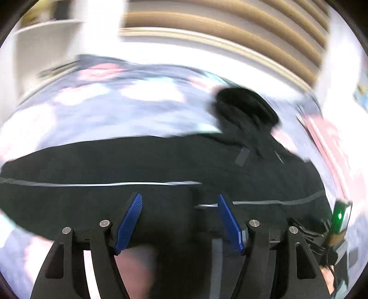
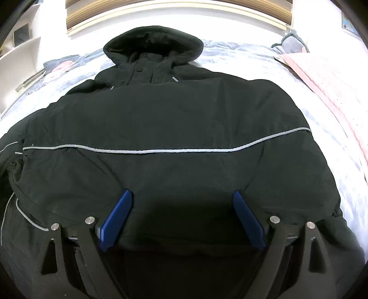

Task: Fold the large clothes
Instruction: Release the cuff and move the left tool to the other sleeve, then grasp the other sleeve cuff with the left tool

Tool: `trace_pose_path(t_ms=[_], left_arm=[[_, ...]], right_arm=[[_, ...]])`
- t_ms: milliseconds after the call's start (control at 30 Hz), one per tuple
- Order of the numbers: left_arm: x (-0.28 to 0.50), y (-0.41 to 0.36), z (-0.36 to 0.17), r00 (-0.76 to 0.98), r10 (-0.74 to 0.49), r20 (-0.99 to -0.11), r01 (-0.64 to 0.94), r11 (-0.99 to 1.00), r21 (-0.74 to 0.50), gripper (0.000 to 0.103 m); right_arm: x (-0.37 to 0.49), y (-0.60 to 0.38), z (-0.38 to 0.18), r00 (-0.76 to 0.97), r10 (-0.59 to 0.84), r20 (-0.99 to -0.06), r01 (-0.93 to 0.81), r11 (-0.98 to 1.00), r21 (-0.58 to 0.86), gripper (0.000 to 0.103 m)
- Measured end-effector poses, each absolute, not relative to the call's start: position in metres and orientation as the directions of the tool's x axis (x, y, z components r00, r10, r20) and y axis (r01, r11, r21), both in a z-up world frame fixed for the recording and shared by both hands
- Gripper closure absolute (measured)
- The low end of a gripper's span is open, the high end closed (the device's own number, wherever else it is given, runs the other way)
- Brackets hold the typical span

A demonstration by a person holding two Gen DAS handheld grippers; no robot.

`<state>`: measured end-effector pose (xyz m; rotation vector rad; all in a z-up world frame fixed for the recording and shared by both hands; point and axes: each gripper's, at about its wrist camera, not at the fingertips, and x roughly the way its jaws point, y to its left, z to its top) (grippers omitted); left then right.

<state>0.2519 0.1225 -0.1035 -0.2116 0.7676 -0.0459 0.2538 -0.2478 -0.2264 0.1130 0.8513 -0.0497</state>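
Observation:
A large black hooded jacket (image 2: 174, 119) with thin grey piping lies spread on a bed, hood (image 2: 153, 43) toward the far wall. A sleeve is folded across its body. My right gripper (image 2: 182, 195) is open, its blue fingers (image 2: 117, 218) just above the jacket's near part, holding nothing. In the blurred left wrist view the same jacket (image 1: 138, 165) lies ahead, hood (image 1: 246, 108) at the far right. My left gripper (image 1: 179, 200) is open over the jacket's near edge, empty.
The bed carries a pale blue patterned quilt (image 2: 241, 59). A pink blanket (image 2: 326, 85) lies along the right side. White shelves (image 2: 20, 53) stand at the far left. A wooden slatted headboard (image 2: 174, 9) runs behind. The other gripper's body with a green light (image 1: 339, 220) shows at right.

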Motion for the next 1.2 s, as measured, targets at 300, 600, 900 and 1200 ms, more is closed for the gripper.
trace_pose_path(t_ms=[300, 600, 900, 1200], left_arm=[[0.19, 0.341, -0.117, 0.734, 0.166, -0.659, -0.451, 0.844, -0.291, 0.034], [0.179, 0.473, -0.18, 0.668, 0.228, -0.708, -0.645, 0.653, -0.398, 0.033], [0.207, 0.469, -0.205, 0.722, 0.099, -0.685, -0.525, 0.722, -0.45, 0.049], [0.188, 0.419, -0.142, 0.83, 0.161, -0.533, -0.39, 0.852, -0.35, 0.085]], right_arm=[[0.253, -0.248, -0.228, 0.675, 0.002, -0.738, 0.092, 0.992, 0.087, 0.011], [0.253, -0.248, -0.228, 0.677, 0.002, -0.736, 0.091, 0.992, 0.087, 0.008], [0.254, -0.247, -0.228, 0.678, 0.001, -0.735, 0.091, 0.992, 0.085, 0.007], [0.254, -0.247, -0.229, 0.678, 0.003, -0.735, 0.09, 0.992, 0.087, 0.007]])
